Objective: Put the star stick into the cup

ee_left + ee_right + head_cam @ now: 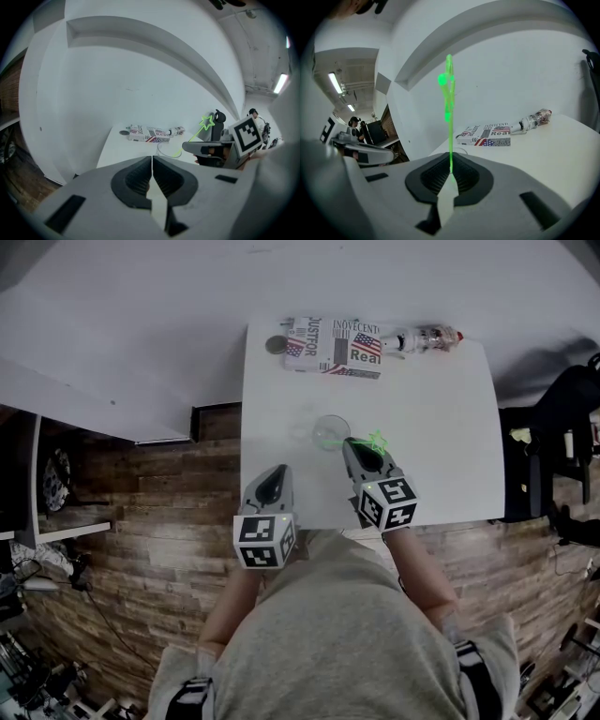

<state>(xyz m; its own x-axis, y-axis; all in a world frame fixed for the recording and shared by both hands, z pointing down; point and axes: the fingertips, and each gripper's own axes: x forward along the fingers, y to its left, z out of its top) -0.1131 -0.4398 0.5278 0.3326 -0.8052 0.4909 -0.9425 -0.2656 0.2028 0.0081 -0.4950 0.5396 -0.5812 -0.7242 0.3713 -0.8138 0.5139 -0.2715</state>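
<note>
Pinching the star stick (450,117), the jaws of the right gripper (451,174) are clenched on its thin green shaft, which is seen rising straight out of them in the right gripper view. In the head view, the star end (377,441) is seen at 3 o'clock of the right gripper (353,444). The other end of the shaft is stretched toward 10 o'clock, over the clear cup (331,432). Whether that end is inside the cup cannot be told.

The jaws of the left gripper (152,161) are pressed together with nothing between them. That gripper (271,472) is held near the desk's front edge, at 7 o'clock of the cup and apart from it.

The cup is stood upright on the white desk (441,446), about mid-depth. At 12 o'clock of it, along the far edge, a flag-printed box (333,346) is laid flat. A small round disc (275,344) is seen just beside the box at 9 o'clock, and a bottle (427,338) is laid on its side at 3 o'clock. Wooden floor (141,521) is shown around the desk.
</note>
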